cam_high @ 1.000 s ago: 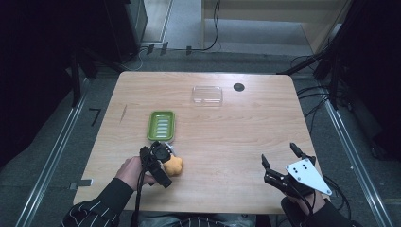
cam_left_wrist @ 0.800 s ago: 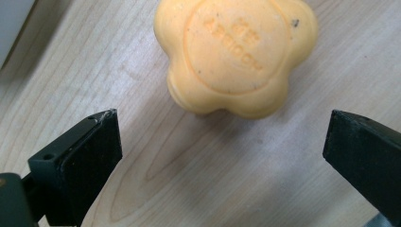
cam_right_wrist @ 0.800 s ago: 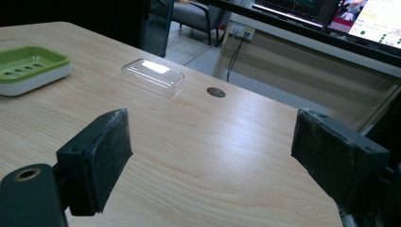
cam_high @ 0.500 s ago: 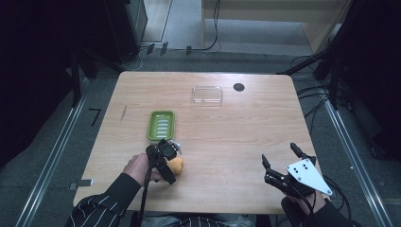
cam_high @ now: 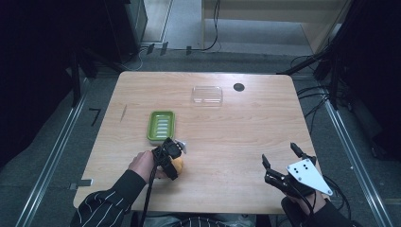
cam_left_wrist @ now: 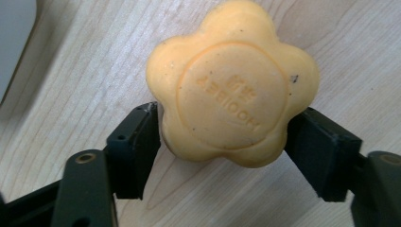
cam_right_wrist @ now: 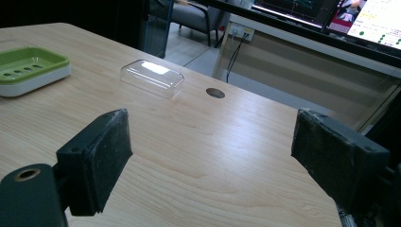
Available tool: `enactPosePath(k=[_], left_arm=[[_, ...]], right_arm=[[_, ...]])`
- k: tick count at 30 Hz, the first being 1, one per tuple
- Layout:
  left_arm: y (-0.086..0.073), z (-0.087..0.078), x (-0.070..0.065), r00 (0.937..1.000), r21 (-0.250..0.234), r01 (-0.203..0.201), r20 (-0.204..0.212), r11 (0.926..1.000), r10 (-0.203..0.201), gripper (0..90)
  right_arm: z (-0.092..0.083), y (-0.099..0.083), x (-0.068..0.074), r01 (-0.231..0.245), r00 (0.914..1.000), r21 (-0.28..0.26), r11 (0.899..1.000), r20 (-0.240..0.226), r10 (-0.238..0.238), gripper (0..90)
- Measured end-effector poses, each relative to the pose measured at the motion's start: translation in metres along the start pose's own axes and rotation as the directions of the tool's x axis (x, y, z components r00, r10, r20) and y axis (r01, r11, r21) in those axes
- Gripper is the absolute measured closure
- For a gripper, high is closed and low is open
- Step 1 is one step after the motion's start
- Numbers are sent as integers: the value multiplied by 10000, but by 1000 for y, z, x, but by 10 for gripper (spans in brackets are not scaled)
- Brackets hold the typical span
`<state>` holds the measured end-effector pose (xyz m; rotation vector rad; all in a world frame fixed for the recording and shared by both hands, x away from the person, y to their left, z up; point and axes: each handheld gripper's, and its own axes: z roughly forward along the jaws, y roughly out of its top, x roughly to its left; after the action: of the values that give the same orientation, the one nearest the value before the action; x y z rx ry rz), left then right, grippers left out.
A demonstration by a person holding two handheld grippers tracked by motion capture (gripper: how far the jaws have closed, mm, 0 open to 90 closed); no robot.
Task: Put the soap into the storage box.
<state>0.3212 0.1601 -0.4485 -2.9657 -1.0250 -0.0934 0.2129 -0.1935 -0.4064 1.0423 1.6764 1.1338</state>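
An orange flower-shaped soap lies on the wooden table near the front left. My left gripper is shut on it, one black pad pressing each side. From above, the left gripper covers most of the soap, just in front of the green soap dish. My right gripper rests open at the table's front right. Between its wide-apart jaws there is nothing, as the right gripper view shows.
The green soap dish has a slotted bottom and nothing in it. A clear plastic lid lies at the back centre, beside a dark round hole in the tabletop. Dark floor, cables and rails surround the table.
My left gripper has swung from the soap's left side to over it, and its jaws now clamp the soap. The right gripper has stayed put.
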Motion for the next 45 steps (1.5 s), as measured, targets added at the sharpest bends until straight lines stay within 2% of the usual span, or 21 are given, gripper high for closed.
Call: enactPosePath(k=[5,17,28,32,45], left_arm=[[0,1,-1,9999,-116,-164,5,9998,164,363],[-2,2,-3,9978,-146,-615,-263,9980,611,394],[-1,2,-1,9975,-239,-692,-153,9973,689,370],[-1,4,-1,9960,-236,-872,-189,9959,868,384],[-3,3,-2,9959,-302,-886,-217,9956,879,397]], right_arm=[[0,0,0,13,10000,-4,10000,6,-13,134],[0,0,0,-7,10000,7,10000,22,7,134],[0,0,0,31,10000,-12,10000,6,-31,134],[0,0,0,41,10000,-9,10000,-3,-41,134],[0,0,0,47,10000,-7,10000,-12,-47,134]])
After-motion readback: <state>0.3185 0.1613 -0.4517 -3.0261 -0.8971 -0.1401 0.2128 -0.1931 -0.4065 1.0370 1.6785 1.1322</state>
